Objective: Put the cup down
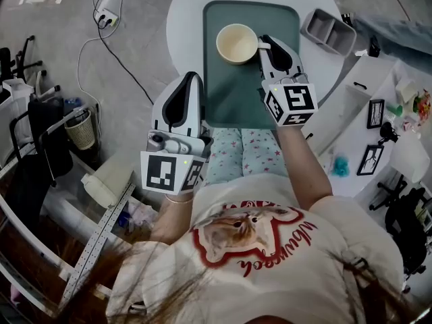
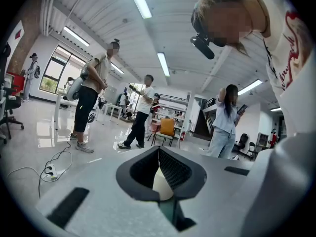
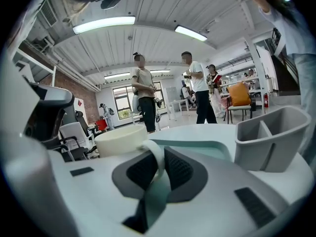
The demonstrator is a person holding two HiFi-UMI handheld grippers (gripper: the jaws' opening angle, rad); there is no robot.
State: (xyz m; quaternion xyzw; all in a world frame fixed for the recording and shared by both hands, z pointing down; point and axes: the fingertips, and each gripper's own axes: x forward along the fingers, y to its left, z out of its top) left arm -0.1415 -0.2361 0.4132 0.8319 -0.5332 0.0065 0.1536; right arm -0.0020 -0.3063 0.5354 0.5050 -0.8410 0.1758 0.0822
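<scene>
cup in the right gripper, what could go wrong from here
1. The right gripper pinches the cup only by its thin handle, so it may tip or twist on release; I cannot tell whether its base touches the tray.
2. The shut left gripper hangs beside the tray's left edge and might nudge it.

Ceiling strip lights (image 2: 139, 0) light the room brightly and glare off the floor (image 2: 44, 132) at left. Both gripper views bulge, with black corners and a blurred foreground. The head view is dimmer.
</scene>
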